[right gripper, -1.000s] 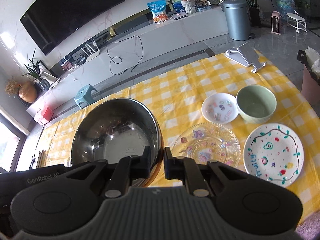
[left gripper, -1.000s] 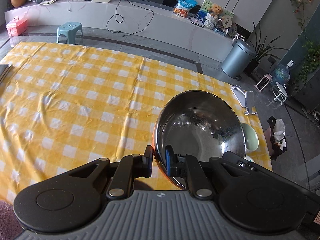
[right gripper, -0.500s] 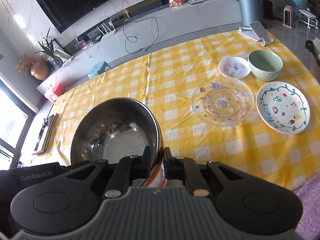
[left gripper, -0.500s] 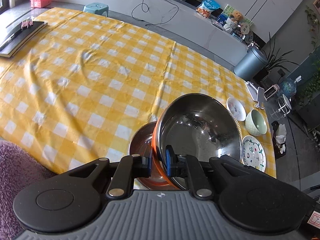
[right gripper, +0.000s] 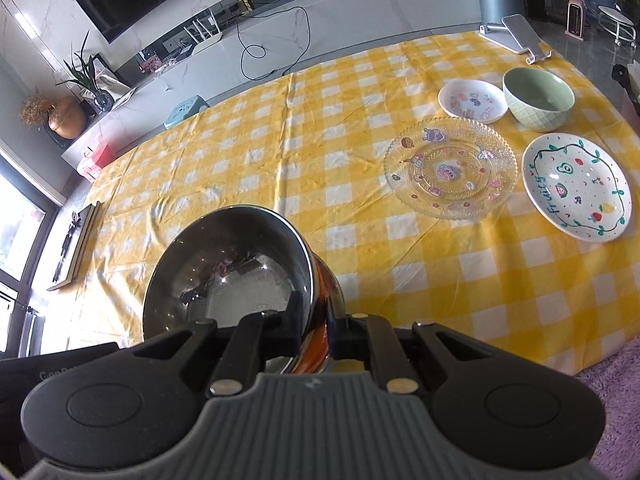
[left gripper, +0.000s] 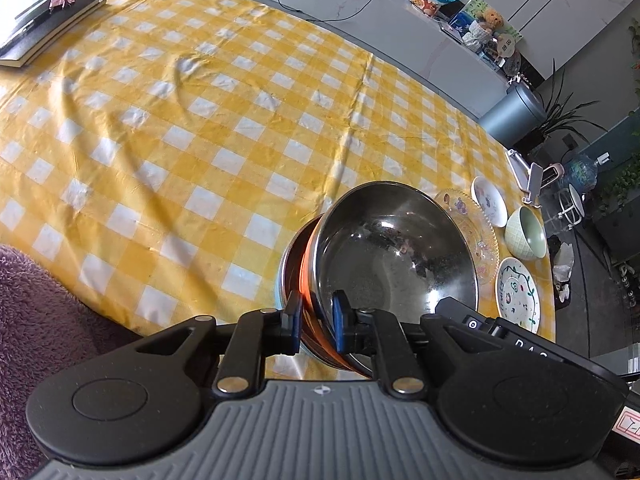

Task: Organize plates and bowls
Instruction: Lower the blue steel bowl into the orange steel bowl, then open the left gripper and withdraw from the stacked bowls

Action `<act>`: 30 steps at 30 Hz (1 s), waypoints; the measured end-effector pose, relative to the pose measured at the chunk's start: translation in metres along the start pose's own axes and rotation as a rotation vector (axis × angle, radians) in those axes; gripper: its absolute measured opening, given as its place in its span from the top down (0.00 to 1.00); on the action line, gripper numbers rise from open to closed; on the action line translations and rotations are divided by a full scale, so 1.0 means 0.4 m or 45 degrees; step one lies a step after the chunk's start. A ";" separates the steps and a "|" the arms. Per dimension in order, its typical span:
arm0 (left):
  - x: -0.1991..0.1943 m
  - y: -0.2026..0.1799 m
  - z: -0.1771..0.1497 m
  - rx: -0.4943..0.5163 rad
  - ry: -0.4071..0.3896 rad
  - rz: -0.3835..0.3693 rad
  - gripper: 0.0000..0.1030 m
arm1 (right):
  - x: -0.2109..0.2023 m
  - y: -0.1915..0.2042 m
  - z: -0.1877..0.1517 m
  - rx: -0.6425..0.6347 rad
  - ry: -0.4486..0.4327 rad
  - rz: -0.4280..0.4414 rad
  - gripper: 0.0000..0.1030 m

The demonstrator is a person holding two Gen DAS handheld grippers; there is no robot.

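A large steel bowl [left gripper: 396,256] [right gripper: 232,272] with an orange outer band sits nested in a second steel bowl [left gripper: 291,268] [right gripper: 329,280] near the table's front edge. My left gripper [left gripper: 316,322] straddles the bowl's rim with its jaws slightly parted. My right gripper [right gripper: 316,326] straddles the opposite rim the same way. To the right lie a clear glass plate [right gripper: 450,168], a white "Fruity" plate [right gripper: 578,186], a small white patterned plate [right gripper: 472,100] and a green bowl [right gripper: 538,98].
The table has a yellow checked cloth [left gripper: 200,120]. A dark book or tray [left gripper: 44,28] lies at its far left corner and a phone stand [right gripper: 516,34] at its far right. A purple rug [left gripper: 40,320] lies below the front edge.
Both grippers carried the big steel bowl back and down onto a second steel bowl at the table's front. Both pairs of jaws have opened a little around the rim.
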State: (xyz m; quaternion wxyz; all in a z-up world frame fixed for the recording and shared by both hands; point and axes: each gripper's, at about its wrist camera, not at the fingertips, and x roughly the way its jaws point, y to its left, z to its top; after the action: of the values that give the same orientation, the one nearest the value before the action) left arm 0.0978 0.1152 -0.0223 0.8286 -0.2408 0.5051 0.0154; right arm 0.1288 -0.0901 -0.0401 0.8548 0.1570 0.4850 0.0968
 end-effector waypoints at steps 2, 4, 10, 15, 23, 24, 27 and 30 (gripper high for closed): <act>0.007 0.003 0.000 -0.003 0.010 0.000 0.84 | 0.008 0.000 0.000 0.003 0.007 -0.006 0.91; 0.012 0.005 0.000 -0.005 0.018 -0.002 0.84 | 0.014 -0.002 0.000 0.004 0.012 -0.011 0.91; 0.018 0.007 0.001 -0.004 0.020 0.000 0.84 | 0.027 -0.003 -0.001 0.011 0.021 -0.015 0.91; 0.031 0.013 0.000 -0.001 0.016 0.000 0.84 | 0.037 -0.004 -0.005 0.014 0.023 -0.023 0.91; 0.042 0.013 -0.002 0.015 0.007 0.019 0.84 | 0.051 -0.007 -0.007 0.016 0.036 -0.024 0.89; 0.044 0.013 -0.002 0.016 0.006 0.019 0.84 | 0.051 -0.006 -0.009 0.016 0.038 -0.025 0.88; 0.043 0.014 -0.003 0.010 0.001 0.015 0.83 | 0.052 -0.006 -0.009 0.013 0.034 -0.019 0.87; 0.035 0.017 -0.001 0.008 -0.014 0.005 0.79 | 0.048 -0.007 -0.008 0.016 0.030 -0.011 0.84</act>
State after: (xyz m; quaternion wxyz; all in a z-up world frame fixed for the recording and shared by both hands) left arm 0.1028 0.1179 -0.0369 0.8321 -0.2369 0.5012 0.0167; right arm 0.1358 -0.0861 -0.0579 0.8484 0.1591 0.4963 0.0922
